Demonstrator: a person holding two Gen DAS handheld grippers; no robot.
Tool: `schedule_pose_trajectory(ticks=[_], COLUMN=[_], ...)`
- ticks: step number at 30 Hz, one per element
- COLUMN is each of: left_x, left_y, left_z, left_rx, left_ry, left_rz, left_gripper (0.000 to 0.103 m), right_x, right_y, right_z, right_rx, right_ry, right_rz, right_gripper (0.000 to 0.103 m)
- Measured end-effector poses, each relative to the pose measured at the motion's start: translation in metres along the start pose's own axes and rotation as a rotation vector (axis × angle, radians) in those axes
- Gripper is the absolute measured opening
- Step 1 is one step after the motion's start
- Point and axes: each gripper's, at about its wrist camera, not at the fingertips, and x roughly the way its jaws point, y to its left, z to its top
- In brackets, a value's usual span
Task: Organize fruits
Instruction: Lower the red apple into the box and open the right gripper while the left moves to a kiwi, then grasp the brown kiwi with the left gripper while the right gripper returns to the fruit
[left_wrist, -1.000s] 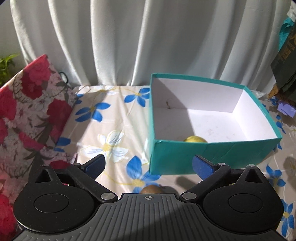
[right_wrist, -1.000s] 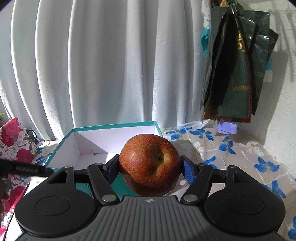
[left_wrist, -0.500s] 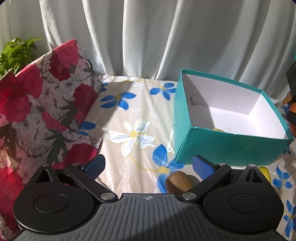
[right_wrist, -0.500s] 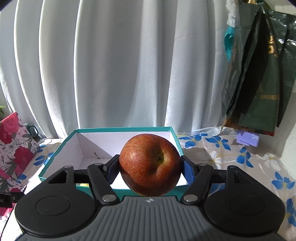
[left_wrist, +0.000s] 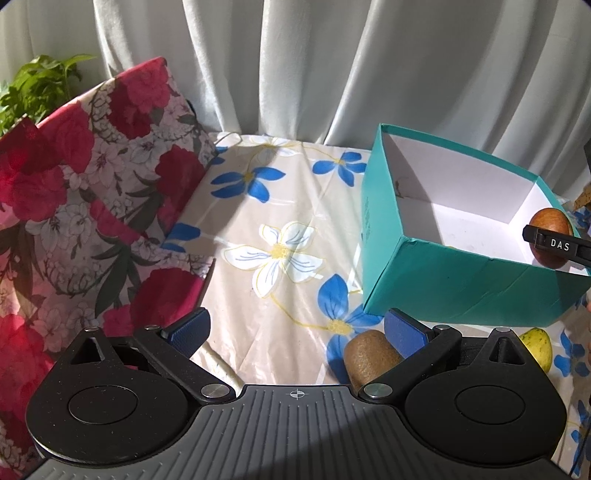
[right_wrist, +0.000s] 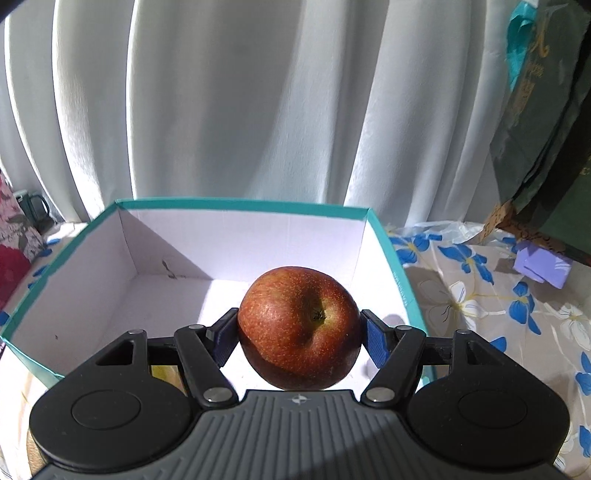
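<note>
My right gripper (right_wrist: 299, 334) is shut on a red apple (right_wrist: 299, 326) and holds it over the open teal box (right_wrist: 243, 206), inside its near right part. The apple (left_wrist: 550, 225) and a right finger also show at the right edge of the left wrist view, above the box (left_wrist: 461, 288). My left gripper (left_wrist: 295, 332) is open and empty, low over the flowered cloth left of the box. A brown kiwi (left_wrist: 369, 356) lies by its right finger. A yellow-green fruit (left_wrist: 537, 343) lies in front of the box. Another yellowish fruit (right_wrist: 162, 373) shows behind my right gripper's left finger.
A red-flowered cushion (left_wrist: 85, 206) rises at the left, with a green plant (left_wrist: 40, 85) behind it. White curtains (right_wrist: 258, 99) close the back. Dark bags (right_wrist: 546, 122) hang at the right above a small lilac item (right_wrist: 543, 266) on the cloth.
My right gripper has carried the apple forward and down, over the box. My left gripper has swung left and back, so the box now sits at its right.
</note>
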Motion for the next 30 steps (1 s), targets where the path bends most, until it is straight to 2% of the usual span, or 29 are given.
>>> schedule_pose_trajectory(ticks=[4, 7, 17, 19, 21, 26, 28, 30], left_x=[0.006, 0.013, 0.026, 0.026, 0.027, 0.031, 0.033, 0.036], left_y=[0.0, -0.004, -0.011, -0.012, -0.015, -0.02, -0.023, -0.026], left_z=[-0.005, -0.009, -0.021, -0.021, -0.022, -0.023, -0.023, -0.023], left_rx=[0.021, 0.052, 0.097, 0.103, 0.113, 0.142, 0.157, 0.167], left_ry=[0.02, 0.041, 0.086, 0.086, 0.086, 0.083, 0.079, 0.074], left_rz=[0.001, -0.012, -0.094, -0.11, -0.119, -0.134, -0.141, -0.158], left_gripper=[0.102, 0.102, 0.102, 0.102, 0.102, 0.102, 0.102, 0.102], right_x=[0.015, 0.021, 0.034, 0.029, 0.02, -0.031, -0.069, -0.108], right_y=[0.003, 0.008, 0.01, 0.009, 0.008, 0.001, 0.0, -0.001], right_z=[-0.002, -0.002, 0.002, 0.002, 0.004, 0.005, -0.004, -0.021], right_rx=[-0.024, -0.076, -0.124, -0.122, -0.106, -0.035, -0.006, 0.026], right_ry=[0.053, 0.075, 0.147, 0.119, 0.079, -0.059, -0.163, -0.302], right_rz=[-0.013, -0.055, -0.09, -0.077, -0.076, -0.057, -0.035, -0.026], right_gripper=[0.069, 0.069, 0.069, 0.071, 0.086, 0.088, 0.096, 0.103])
